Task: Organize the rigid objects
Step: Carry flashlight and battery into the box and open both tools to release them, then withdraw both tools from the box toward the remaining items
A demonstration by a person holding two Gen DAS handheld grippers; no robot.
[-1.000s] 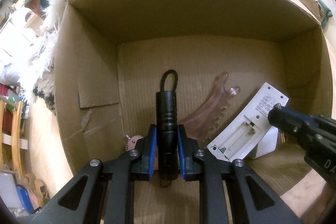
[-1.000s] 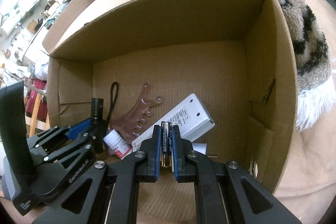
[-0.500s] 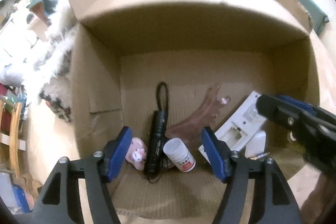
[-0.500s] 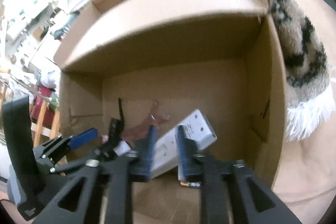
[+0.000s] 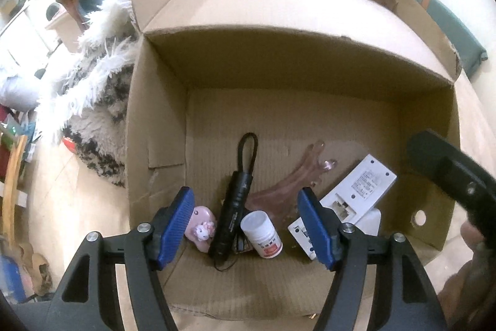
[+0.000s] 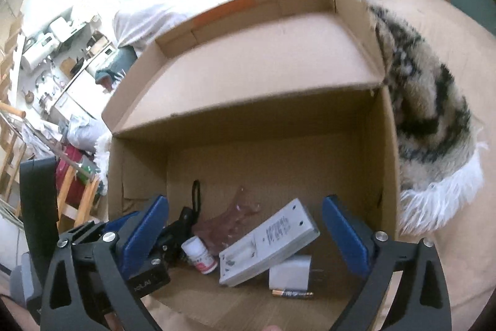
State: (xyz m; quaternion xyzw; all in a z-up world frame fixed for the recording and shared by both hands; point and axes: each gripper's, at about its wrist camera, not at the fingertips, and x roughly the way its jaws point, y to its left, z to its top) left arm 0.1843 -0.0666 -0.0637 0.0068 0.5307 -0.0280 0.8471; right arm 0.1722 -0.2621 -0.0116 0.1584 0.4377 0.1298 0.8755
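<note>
Both hand-held grippers gape wide and empty: left gripper (image 5: 246, 227), right gripper (image 6: 245, 233), drawn back above the brown corrugated cardboard box (image 5: 155, 120).
A second ago they clamped the ribbed black metal flashlight (image 5: 234, 211) and slim black-and-gold battery (image 6: 293, 294); both now lie on the box's floor, delivered. Left to right: pink glossy figurine (image 5: 201, 224), flashlight, white plastic pill bottle (image 5: 263, 234), translucent pink comb (image 5: 288, 185), flat white plastic remote (image 5: 356, 191).
</note>
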